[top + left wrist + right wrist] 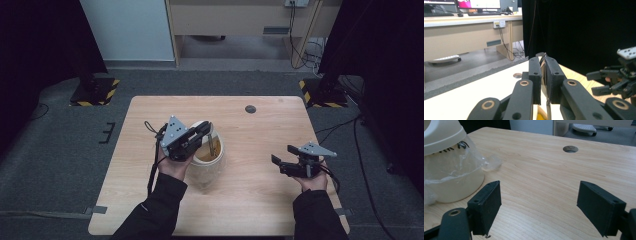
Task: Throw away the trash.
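While my left gripper (pixel 204 131) stands over the mouth of the white bucket (pixel 208 170), its jaws are pressed together on a thin flat edge, seen in the left gripper view as a pale strip (pixel 543 72) between the two black pads. I cannot tell for certain what that strip belongs to; in the high view the jaws sit at the bucket's far rim, where a dark thin handle-like piece (pixel 212 142) runs down into the opening.

The bucket stands upright near the middle of the wooden table (pixel 250 200), mouth up. A clear plastic liner (pixel 461 167) is folded over its rim and hangs down the outer wall; a loose fold of it lies on the table just beside the base. Inside, the high view shows a brownish-yellow content (pixel 207 155); what it is I cannot tell.

The gripped strip runs upright between the pads, long axis roughly vertical.

My right gripper (pixel 282 160) is held low over the table to the right of the bucket, well apart from it, jaws pointing towards it. Its jaws stand wide apart with only bare tabletop between them. A round cable hole (pixel 570 149) lies in the table beyond them.
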